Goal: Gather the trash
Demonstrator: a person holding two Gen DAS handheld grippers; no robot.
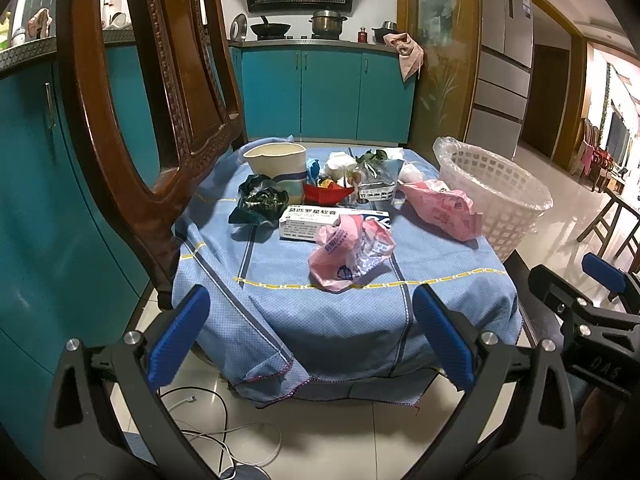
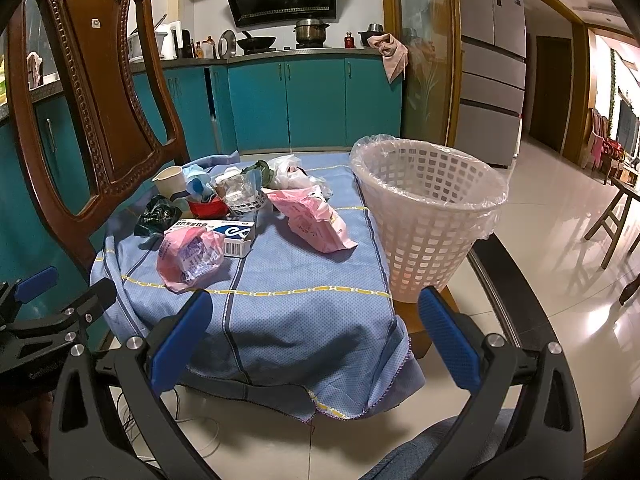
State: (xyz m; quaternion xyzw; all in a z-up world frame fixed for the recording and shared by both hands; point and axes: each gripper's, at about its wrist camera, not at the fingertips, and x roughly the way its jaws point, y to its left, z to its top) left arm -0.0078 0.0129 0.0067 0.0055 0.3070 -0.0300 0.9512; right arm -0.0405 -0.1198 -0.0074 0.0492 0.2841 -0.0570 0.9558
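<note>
Trash lies on a table under a blue cloth [image 1: 320, 300]: a crumpled pink bag [image 1: 348, 252] nearest, a white medicine box [image 1: 320, 220], a second pink bag [image 1: 440, 208], a dark wrapper [image 1: 258, 200], a paper cup [image 1: 276, 162], a red piece [image 1: 326, 194] and white wads. A white lattice basket [image 2: 428, 216] with a clear liner stands at the table's right; it also shows in the left wrist view [image 1: 496, 196]. My left gripper [image 1: 312, 336] is open and empty before the table's near edge. My right gripper [image 2: 316, 344] is open and empty, beside the basket.
A carved wooden chair [image 2: 100, 120] stands at the table's left. Teal kitchen cabinets [image 1: 320, 92] line the back and left. White cables [image 1: 224, 440] lie on the tiled floor below. A fridge [image 2: 492, 60] and wooden stools [image 2: 616, 216] are to the right.
</note>
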